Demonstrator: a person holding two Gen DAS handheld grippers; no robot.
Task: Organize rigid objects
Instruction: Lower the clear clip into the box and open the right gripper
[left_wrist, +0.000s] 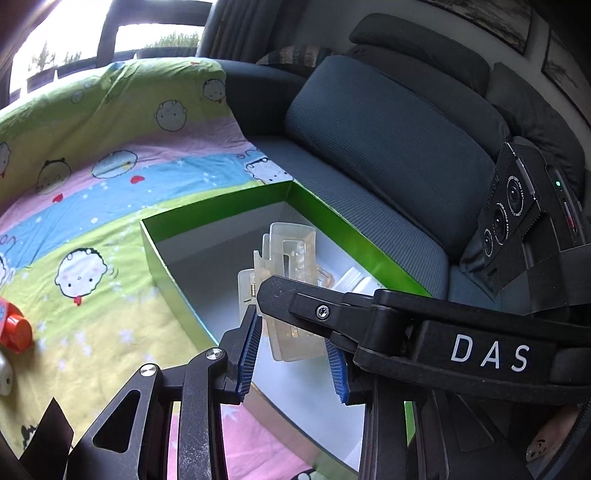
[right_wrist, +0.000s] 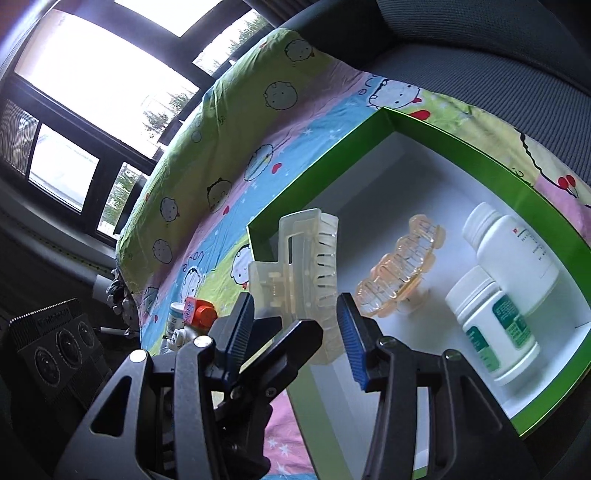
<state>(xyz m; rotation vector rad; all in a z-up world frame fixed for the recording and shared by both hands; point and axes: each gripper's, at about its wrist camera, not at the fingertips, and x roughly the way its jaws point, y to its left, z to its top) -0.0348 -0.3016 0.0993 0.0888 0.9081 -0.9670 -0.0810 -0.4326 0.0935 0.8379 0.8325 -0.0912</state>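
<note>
Over the green box (right_wrist: 458, 136), the left hand-held gripper (left_wrist: 291, 358) was clamped on the clear hair claw (right_wrist: 303, 266); the right hand-held gripper (right_wrist: 299, 325) flanked it, its right pad apart from the claw, left contact unclear

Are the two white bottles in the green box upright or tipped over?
Tipped: both white bottles lie on their sides on the green box's white floor.

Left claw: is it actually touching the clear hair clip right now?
Touching. The left wrist view shows the left claw shut on the clear hair clip, with its blue pads pressed against the clip's sides.
</note>
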